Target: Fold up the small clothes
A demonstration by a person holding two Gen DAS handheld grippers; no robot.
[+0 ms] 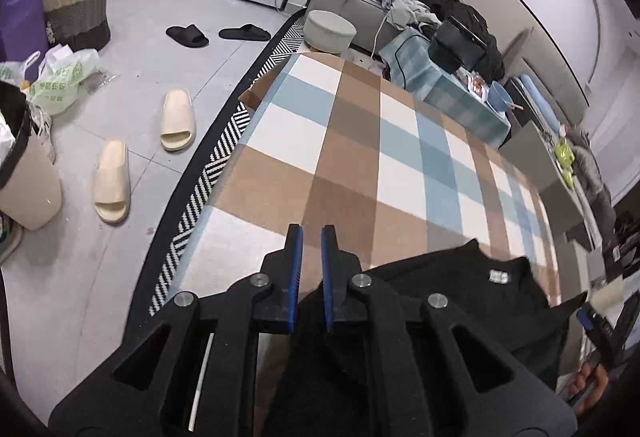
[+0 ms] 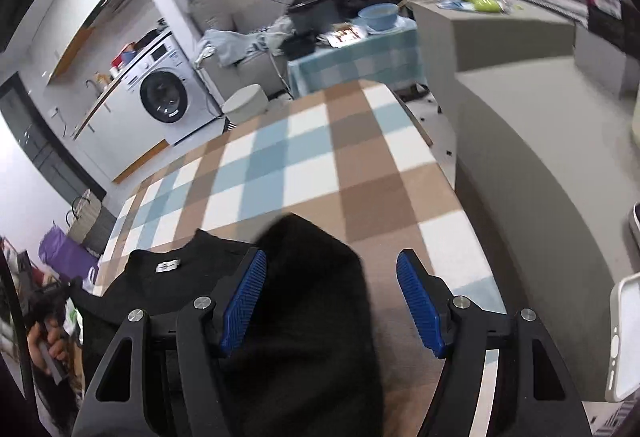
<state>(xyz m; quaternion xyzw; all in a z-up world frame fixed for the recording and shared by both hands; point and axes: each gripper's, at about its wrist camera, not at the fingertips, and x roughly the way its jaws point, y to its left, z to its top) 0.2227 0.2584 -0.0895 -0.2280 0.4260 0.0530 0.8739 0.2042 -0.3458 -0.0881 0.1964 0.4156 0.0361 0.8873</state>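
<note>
The black shirt [image 2: 168, 277] lies on the checked blanket [image 2: 280, 157], a sleeve bunched between the spread fingers of the right gripper [image 2: 331, 303]. The left gripper [image 1: 311, 277], nearly closed, holds nothing; the shirt sits just right of it. Soft, light and floppy, it seems best pinched at hem or shoulder seams.

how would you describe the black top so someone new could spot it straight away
Find the checked blanket in brown, blue and white. At its near edge, under both grippers, lies the black top. It is the only black garment on the blanket, with a small white label inside its neckline.
</note>
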